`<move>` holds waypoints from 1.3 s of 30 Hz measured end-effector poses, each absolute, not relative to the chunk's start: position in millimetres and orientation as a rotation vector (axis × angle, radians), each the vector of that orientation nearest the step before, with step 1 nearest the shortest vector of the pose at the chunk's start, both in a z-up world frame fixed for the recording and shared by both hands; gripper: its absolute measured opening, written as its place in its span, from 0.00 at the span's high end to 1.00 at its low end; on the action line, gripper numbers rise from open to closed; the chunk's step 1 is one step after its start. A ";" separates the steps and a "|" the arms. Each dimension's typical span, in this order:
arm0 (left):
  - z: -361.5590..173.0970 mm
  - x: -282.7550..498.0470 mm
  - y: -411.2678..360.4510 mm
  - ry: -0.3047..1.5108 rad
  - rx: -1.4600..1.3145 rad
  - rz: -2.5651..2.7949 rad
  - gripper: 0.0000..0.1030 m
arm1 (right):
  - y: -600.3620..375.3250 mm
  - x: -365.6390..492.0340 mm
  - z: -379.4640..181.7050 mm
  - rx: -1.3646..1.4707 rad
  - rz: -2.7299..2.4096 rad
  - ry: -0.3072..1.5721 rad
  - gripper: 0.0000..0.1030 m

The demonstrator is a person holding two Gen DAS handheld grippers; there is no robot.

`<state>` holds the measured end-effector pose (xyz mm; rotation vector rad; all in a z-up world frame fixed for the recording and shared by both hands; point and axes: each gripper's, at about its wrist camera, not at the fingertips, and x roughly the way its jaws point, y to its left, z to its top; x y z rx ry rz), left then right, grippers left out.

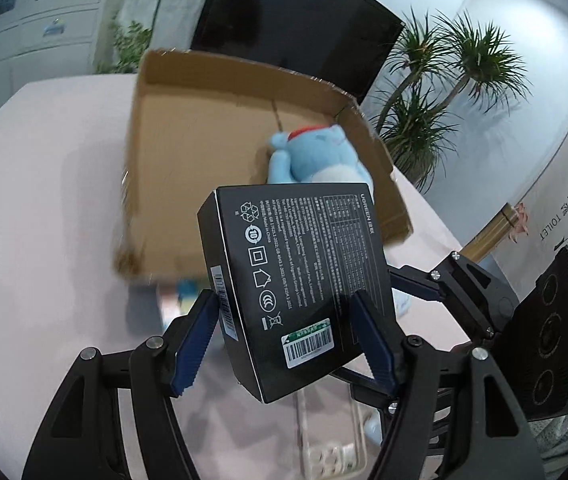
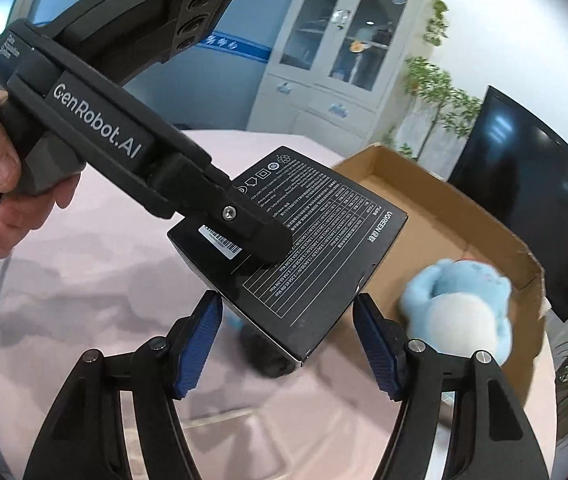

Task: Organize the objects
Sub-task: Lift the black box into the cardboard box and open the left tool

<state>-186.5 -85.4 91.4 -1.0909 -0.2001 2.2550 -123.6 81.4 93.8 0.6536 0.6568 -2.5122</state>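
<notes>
My left gripper (image 1: 285,312) is shut on a black UGREEN product box (image 1: 299,280) and holds it in the air just in front of an open cardboard box (image 1: 188,136). A blue plush toy (image 1: 315,152) lies in the cardboard box's right corner. In the right wrist view the left gripper (image 2: 260,236) clamps the black box (image 2: 315,248) from above, beside the cardboard box (image 2: 443,216) and the plush (image 2: 459,312). My right gripper (image 2: 287,316) is open and empty; its fingers stand on either side of the black box, below it.
The pink tablecloth (image 1: 44,184) covers the table. A dark monitor (image 1: 295,20) stands behind the cardboard box. Potted plants (image 1: 443,80) stand at the right. A clear plastic item (image 1: 331,440) lies below the left gripper. A white cabinet (image 2: 339,60) stands at the back.
</notes>
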 end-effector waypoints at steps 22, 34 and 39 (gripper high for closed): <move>40.9 -333.3 -46.0 -0.160 -1.387 2.190 0.36 | 122.0 -279.7 68.3 0.971 -2.426 0.405 0.35; 19.6 -318.7 -27.3 -0.097 -1.529 2.134 0.15 | 113.8 -267.6 81.5 1.058 -2.409 0.436 0.34; 70.9 -267.0 -58.2 -0.112 -1.362 2.247 0.01 | 132.5 -203.6 119.0 0.909 -2.442 0.341 0.34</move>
